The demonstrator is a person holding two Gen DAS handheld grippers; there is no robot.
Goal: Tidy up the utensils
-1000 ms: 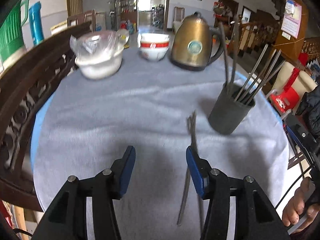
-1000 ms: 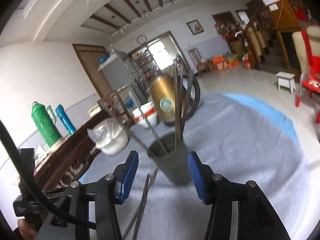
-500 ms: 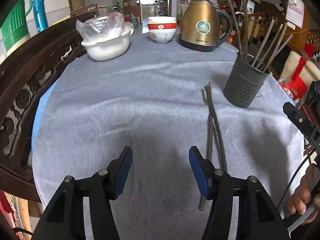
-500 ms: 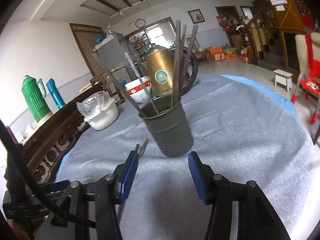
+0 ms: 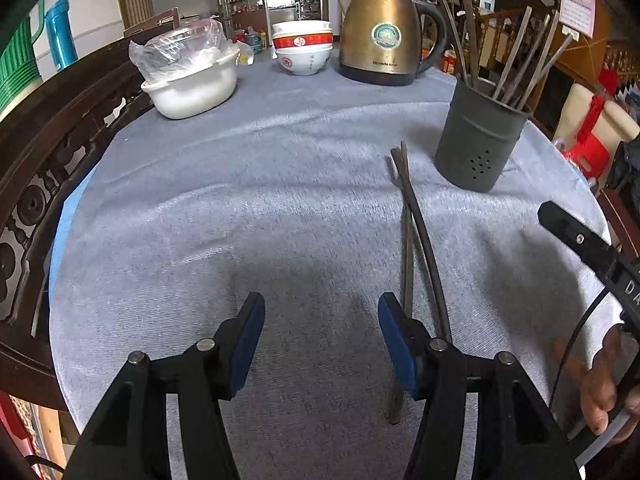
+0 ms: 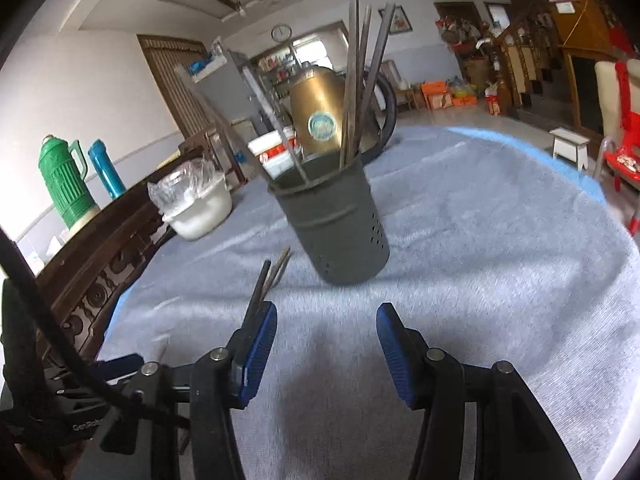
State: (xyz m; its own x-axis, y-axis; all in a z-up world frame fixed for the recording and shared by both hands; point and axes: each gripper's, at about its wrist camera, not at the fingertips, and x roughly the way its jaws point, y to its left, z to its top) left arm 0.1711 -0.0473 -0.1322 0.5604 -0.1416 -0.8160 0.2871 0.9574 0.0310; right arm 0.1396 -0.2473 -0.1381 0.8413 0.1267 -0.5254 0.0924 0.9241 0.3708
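Note:
A dark grey utensil holder (image 5: 478,148) stands on the grey tablecloth at the right, with several metal chopsticks upright in it; it also shows in the right wrist view (image 6: 336,228). A few loose chopsticks (image 5: 416,232) lie crossed on the cloth just left of it, their near ends beside my left gripper's right finger. They show in the right wrist view (image 6: 272,270) by the left finger. My left gripper (image 5: 321,320) is open and empty above the cloth. My right gripper (image 6: 326,330) is open and empty, facing the holder.
At the table's far side stand a brass kettle (image 5: 384,32), stacked red-and-white bowls (image 5: 303,50) and a plastic-covered white bowl (image 5: 192,76). A carved dark wooden bench back (image 5: 48,152) runs along the left. Green and blue thermoses (image 6: 68,184) stand behind it.
Both grippers have pulled back and steadied. The holder and loose chopsticks now sit farther ahead in the left view. The right view has tilted down toward the table.

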